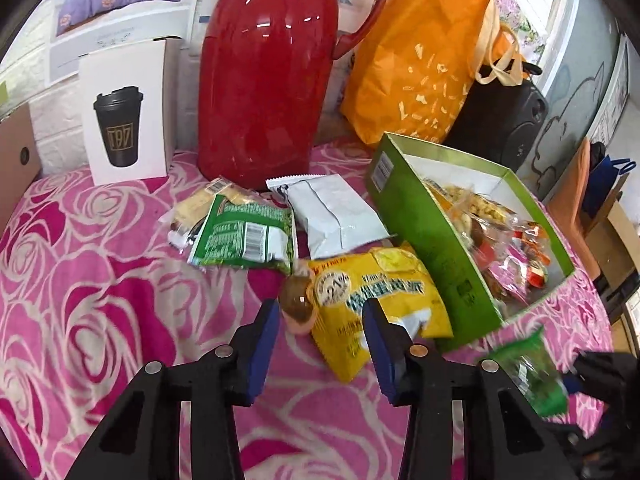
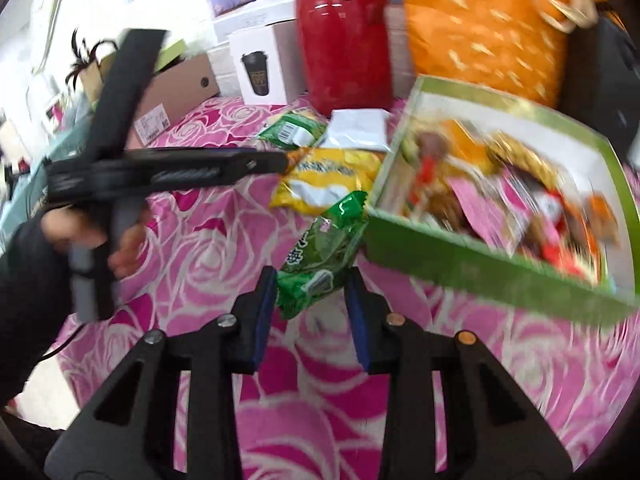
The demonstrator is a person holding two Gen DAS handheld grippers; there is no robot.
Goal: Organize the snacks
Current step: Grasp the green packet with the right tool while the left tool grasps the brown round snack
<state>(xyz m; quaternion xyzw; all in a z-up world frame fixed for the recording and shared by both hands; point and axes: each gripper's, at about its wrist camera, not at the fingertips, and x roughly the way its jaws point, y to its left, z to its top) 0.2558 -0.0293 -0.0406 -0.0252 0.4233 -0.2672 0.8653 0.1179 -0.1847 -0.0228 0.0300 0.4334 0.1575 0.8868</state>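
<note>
My left gripper hangs low over the pink rose cloth. Between its blue pads are a small brown jelly cup and the corner of a yellow snack packet. The pads stand apart and do not squeeze either. In the right wrist view the left gripper comes in from the left, its tip at the yellow packet. My right gripper is shut on a green snack packet, lifted beside the green box, which holds several wrapped snacks. From the left wrist that green packet appears blurred at lower right.
A green packet lying back-side up, a white packet and a beige one lie behind the yellow packet. A red thermos, an orange bag, a black speaker and a white cup box line the back. A cardboard box sits far left.
</note>
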